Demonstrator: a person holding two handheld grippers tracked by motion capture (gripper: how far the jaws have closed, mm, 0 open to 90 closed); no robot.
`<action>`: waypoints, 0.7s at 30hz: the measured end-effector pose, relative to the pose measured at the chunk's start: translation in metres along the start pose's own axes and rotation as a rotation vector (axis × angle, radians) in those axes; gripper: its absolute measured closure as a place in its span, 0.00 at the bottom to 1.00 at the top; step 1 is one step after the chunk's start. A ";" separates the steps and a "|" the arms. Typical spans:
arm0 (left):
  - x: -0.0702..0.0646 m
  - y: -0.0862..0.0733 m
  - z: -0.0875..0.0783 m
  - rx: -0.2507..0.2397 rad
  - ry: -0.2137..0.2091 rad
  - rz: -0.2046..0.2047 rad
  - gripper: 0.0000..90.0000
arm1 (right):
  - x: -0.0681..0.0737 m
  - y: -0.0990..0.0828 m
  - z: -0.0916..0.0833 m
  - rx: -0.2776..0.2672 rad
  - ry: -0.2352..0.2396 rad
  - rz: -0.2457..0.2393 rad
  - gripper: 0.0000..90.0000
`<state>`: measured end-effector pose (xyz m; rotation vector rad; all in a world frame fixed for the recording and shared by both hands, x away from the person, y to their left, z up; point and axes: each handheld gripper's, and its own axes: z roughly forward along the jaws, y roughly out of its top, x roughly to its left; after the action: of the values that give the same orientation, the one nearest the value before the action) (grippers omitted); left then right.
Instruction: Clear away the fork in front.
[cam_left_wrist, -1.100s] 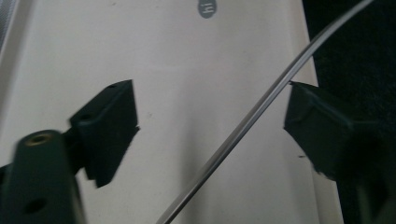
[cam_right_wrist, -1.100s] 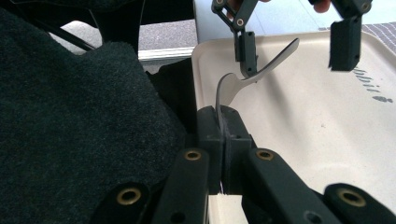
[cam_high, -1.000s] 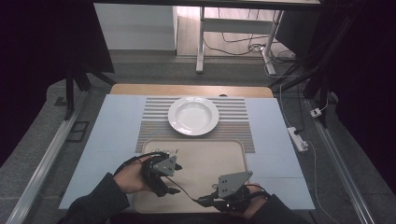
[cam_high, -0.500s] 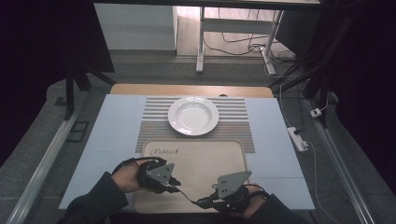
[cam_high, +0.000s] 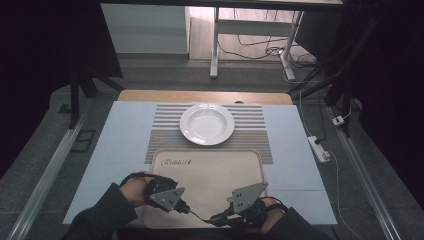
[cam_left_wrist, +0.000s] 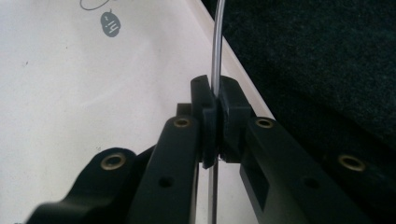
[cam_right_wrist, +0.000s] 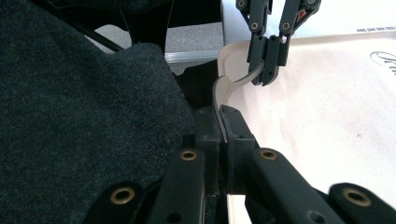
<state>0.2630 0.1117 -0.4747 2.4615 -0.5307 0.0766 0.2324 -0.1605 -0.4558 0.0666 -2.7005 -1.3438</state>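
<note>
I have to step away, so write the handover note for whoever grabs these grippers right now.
Left gripper: shut on the near edge of the beige mat, toward its left corner.
Right gripper: shut on the same near edge, further right; the edge is lifted and curled between the two grippers.
The mat lies in front of the person, partly over a striped mat on the table. A white plate sits on the striped mat just beyond it, empty.
Done: both grips taken on the near edge.
Left: probably lifting, folding or pulling the mat; keep both grips firm and watch the plate.
</note>
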 end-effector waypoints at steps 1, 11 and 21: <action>0.000 0.000 0.000 0.002 -0.001 -0.001 0.96 | 0.000 0.000 0.000 0.000 -0.014 -0.002 0.92; 0.007 -0.004 -0.004 0.053 0.029 -0.162 0.96 | -0.010 -0.003 -0.005 0.020 -0.221 0.043 0.54; 0.010 -0.007 -0.010 0.072 0.062 -0.413 0.96 | -0.022 -0.008 -0.009 0.069 -0.408 0.116 0.24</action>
<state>0.2758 0.1188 -0.4685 2.5773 0.0131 0.0039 0.2557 -0.1706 -0.4586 -0.3947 -3.0189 -1.3550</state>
